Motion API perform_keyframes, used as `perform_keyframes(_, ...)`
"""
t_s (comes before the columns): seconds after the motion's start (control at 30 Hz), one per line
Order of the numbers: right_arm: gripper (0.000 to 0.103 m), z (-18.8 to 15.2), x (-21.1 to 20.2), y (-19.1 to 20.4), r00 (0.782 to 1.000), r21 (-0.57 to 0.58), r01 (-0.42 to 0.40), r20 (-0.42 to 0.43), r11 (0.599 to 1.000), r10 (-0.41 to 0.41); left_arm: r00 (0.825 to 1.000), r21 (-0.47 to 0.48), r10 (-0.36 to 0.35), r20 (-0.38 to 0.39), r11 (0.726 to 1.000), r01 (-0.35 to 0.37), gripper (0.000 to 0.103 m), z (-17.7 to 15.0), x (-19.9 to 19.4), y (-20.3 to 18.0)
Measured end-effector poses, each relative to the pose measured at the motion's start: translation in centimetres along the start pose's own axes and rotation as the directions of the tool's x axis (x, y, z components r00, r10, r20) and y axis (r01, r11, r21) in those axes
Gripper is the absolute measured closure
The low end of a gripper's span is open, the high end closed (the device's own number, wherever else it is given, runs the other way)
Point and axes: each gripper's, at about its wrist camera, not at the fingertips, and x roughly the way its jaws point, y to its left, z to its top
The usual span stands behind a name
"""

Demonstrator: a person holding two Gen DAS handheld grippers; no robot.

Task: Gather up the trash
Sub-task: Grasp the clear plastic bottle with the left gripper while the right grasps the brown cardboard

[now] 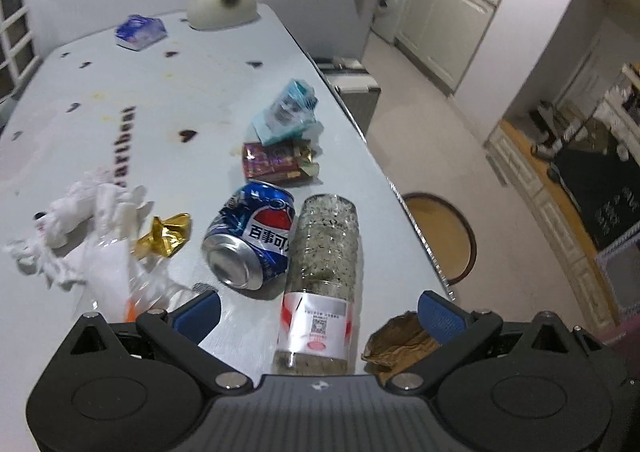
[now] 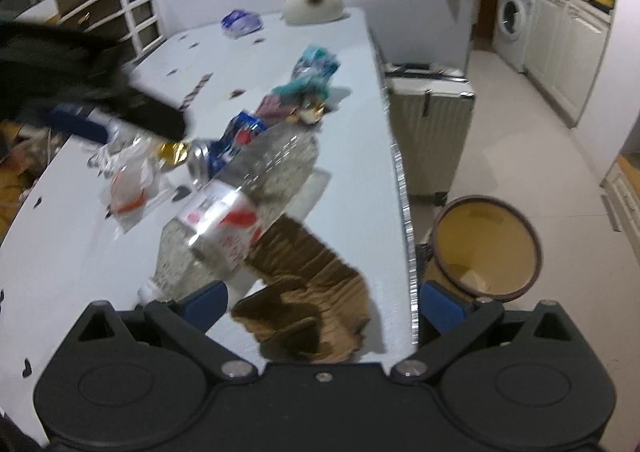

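Trash lies on a pale table (image 1: pixel 120 139). A clear plastic bottle (image 1: pixel 320 276) lies between the wide-open fingers of my left gripper (image 1: pixel 320 316), untouched. Beside it are a crushed blue Pepsi can (image 1: pixel 250 240), a gold foil wrapper (image 1: pixel 164 234), crumpled white tissue (image 1: pixel 80 219), a maroon wrapper (image 1: pixel 276 161) and a teal packet (image 1: pixel 286 113). A crumpled brown paper (image 2: pixel 312 292) lies between the open fingers of my right gripper (image 2: pixel 324 304), with the bottle (image 2: pixel 240 207) to its left. The left gripper (image 2: pixel 92 103) shows blurred in the right wrist view.
A round bin (image 2: pixel 486 248) with a yellow liner stands on the floor right of the table edge (image 2: pixel 404 211). A ribbed suitcase (image 2: pixel 430 131) stands behind it. A cat-shaped white object (image 1: pixel 222 5) and a blue tissue pack (image 1: pixel 140 31) sit at the far end.
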Motion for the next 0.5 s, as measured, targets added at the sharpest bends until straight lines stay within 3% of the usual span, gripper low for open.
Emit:
perform_keyframes(0.07,0.0,0.1,1.1,0.5,0.999,-0.019,-0.024,-0.031,1.0,0.023,1.0,0.024,-0.002,-0.03,1.0,0.002,0.0,0.2,1.4,-0.1)
perform_keyframes(0.37,0.0,0.0,5.8,1.6,0.994,-0.212,0.037,-0.093,0.977,-0.058,0.993,0.106,0.009,-0.117,0.994,0.003,0.0,-0.1,6.1,-0.1)
perform_keyframes(0.5,0.0,0.1,6.9,0.9,0.991,-0.249,-0.002,-0.131,0.969,-0.031,0.991,0.129,0.004,-0.134,0.992,0.014,0.0,0.1,7.0,-0.1)
